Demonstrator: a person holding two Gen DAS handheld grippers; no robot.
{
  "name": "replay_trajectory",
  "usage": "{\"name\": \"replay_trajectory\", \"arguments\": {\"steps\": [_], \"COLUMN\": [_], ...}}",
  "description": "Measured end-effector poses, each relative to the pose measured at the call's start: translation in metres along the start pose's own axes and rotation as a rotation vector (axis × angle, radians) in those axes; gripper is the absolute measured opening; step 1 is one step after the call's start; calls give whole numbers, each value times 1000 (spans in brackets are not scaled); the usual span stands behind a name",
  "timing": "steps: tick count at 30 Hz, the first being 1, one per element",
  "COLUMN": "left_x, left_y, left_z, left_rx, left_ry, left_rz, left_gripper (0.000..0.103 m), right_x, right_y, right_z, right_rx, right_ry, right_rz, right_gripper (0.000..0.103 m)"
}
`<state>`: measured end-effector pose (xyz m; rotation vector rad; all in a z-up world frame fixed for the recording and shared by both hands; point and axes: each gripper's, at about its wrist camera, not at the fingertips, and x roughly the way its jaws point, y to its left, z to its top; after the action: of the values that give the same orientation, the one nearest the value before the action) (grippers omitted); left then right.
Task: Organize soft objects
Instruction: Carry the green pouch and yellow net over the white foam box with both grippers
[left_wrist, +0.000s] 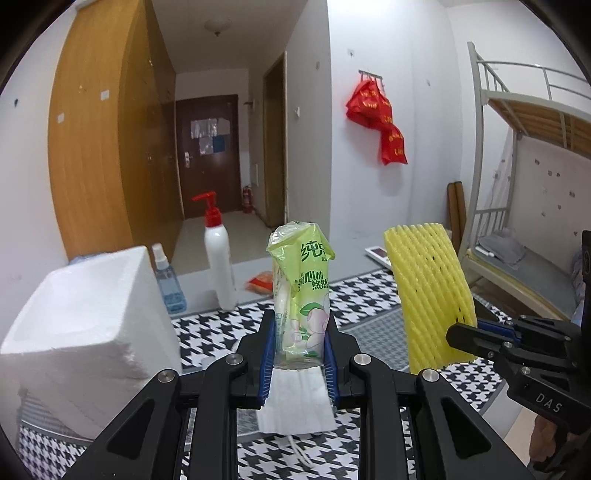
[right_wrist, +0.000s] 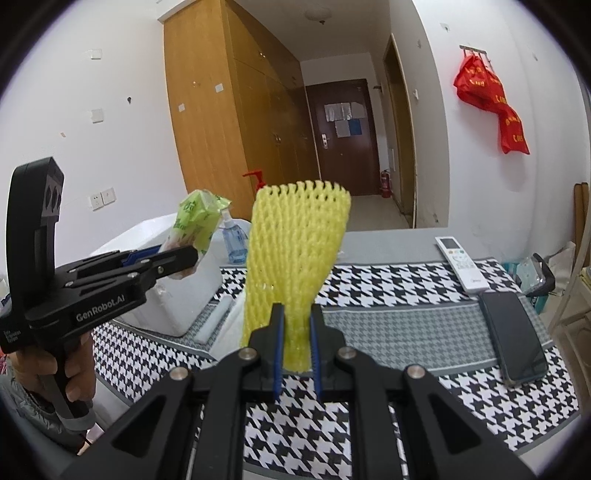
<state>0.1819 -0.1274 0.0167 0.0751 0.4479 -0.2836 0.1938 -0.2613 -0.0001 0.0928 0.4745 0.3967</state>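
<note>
While the left tongs (left_wrist: 299, 354) pinch a green tissue pack (left_wrist: 301, 280) upright between their pads, yellow foam net (left_wrist: 428, 295) to their right, right tongs (right_wrist: 297, 347) clamped on that net's (right_wrist: 295, 251) lower end, pack (right_wrist: 195, 225) up-left.

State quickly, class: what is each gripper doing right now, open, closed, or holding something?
Left gripper: closed on the green tissue pack, held upright.
Right gripper: closed on the yellow foam net, held upright.
</note>
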Motion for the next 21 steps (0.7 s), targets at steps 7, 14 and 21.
{"name": "replay_trajectory", "arguments": {"steps": [7, 14, 21], "left_x": [-11, -24, -39], "left_y": [15, 31, 50], "left_z": [5, 9, 14], "left_rx": [-7, -16, -35], "left_ry": [-27, -54, -71], "left_rz": [22, 49, 81], "left_gripper": [25, 25, 25], "right_x": [8, 16, 21], "right_y": [15, 27, 46], "right_z": [12, 26, 38], "right_rx": [-37, -49, -78], "right_ry": [-14, -32, -46], "right_rz": [28, 59, 93], "right_gripper": [16, 16, 16]}}
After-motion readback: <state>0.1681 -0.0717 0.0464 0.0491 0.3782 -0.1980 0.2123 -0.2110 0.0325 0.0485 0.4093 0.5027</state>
